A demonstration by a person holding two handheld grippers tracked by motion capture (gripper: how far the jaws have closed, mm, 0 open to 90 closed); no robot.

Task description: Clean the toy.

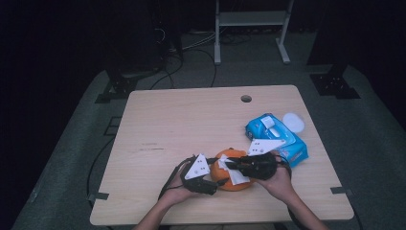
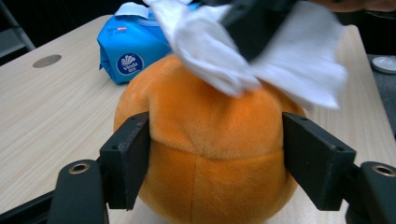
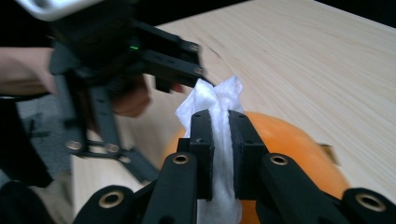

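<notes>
Light wooden table (image 1: 191, 120), round cable hole (image 1: 246, 98) near far edge; blue wet-wipe pack (image 1: 275, 136) toward right side, small white round lid (image 1: 293, 121) just beyond it. Orange plush pumpkin (image 1: 229, 178) near front edge, roughly central, between the two hands and just in front of the wipe pack. Left gripper (image 1: 210, 186) at the pumpkin's left flank, seen in the left gripper view (image 2: 215, 161) with jaws spread to either side of the plush body, inner faces against or very nearly against the fur at its widest girth; real squeeze not certain, so read as a bracing hold rather than a firm clamp. Right gripper (image 1: 234, 165) reaching across from the right, above the pumpkin's crown; in the right gripper view (image 3: 219, 135) jaws nearly together, pinched on a folded white wipe (image 3: 215, 105) whose loose end stands above the tips and hangs below. Same wipe (image 2: 261, 51) draped over the top of the pumpkin (image 2: 205, 154) in the left gripper view, blurred. Key relation: wipe directly above and touching the crown, pumpkin below the right tool, steadied from the left side; likely next stroke a wipe across the upper surface, with the right hand as the working one.
</notes>
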